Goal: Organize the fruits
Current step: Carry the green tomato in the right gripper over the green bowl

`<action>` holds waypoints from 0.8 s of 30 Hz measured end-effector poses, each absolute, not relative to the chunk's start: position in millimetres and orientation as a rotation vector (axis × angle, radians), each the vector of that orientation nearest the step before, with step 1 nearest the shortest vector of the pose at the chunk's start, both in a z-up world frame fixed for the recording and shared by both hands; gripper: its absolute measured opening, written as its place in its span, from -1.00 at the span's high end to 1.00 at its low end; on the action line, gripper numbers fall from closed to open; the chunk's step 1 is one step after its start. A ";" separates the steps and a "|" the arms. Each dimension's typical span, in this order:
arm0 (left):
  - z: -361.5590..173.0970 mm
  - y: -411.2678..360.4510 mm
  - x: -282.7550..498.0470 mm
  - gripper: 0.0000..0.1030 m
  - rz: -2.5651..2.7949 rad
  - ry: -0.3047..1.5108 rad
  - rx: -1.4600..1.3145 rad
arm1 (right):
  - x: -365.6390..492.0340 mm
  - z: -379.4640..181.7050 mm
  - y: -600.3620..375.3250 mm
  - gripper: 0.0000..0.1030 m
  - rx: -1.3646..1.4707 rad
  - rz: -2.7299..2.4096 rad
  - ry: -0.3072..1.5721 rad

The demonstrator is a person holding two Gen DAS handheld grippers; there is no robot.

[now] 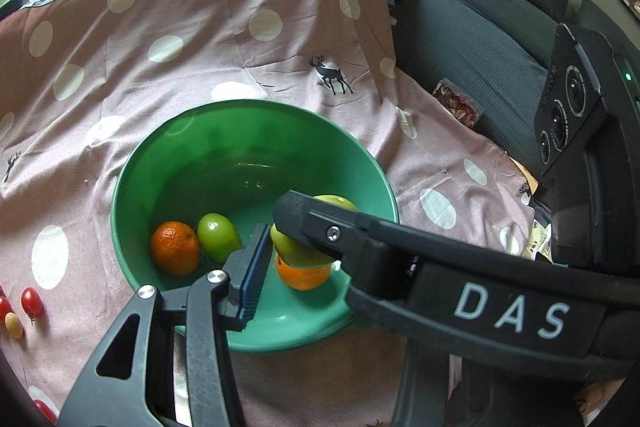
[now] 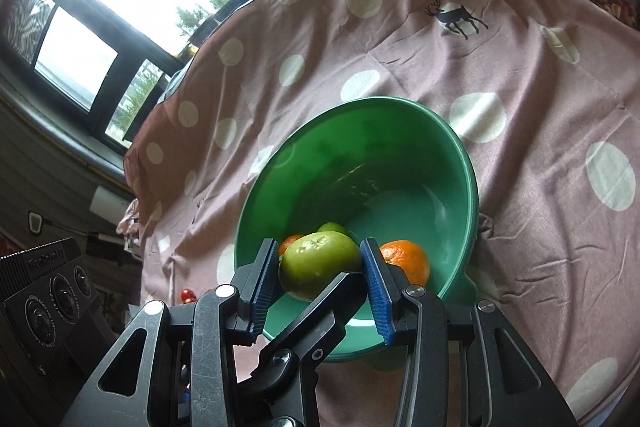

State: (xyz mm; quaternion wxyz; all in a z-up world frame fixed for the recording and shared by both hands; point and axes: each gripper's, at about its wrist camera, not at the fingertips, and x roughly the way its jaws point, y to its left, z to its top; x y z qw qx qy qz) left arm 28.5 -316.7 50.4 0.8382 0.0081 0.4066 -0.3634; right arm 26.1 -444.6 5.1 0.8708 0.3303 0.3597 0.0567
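Observation:
A green bowl [image 1: 168, 155] sits on a pink polka-dot cloth. In it lie an orange [image 1: 175, 247], a green fruit [image 1: 218, 235] and a second orange [image 1: 302, 277]. My right gripper [image 2: 322, 269] is shut on a green apple [image 2: 318, 261] and holds it just inside the bowl [image 2: 440, 147] over its near rim. The apple [image 1: 296, 247] and the right gripper's black finger [image 1: 320, 227] also show in the left wrist view. Of my left gripper only one blue-padded finger [image 1: 252, 275] shows, over the bowl's near rim; its other finger is hidden.
Red and yellow cherry tomatoes [image 1: 31, 301] lie on the cloth [image 1: 240, 27] left of the bowl. A grey sofa [image 1: 480, 39] with a snack packet [image 1: 458, 103] stands to the right. Windows are behind the covered table.

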 end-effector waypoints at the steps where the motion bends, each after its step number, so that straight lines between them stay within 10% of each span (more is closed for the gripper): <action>1: 49.5 -317.2 28.4 0.13 -0.770 0.862 0.016 | 26.3 4.5 -445.1 0.11 0.688 0.115 0.756; 24: 37.9 -322.8 33.5 0.13 -0.790 0.903 -0.020 | 31.5 -1.9 -448.0 0.11 0.685 0.075 0.798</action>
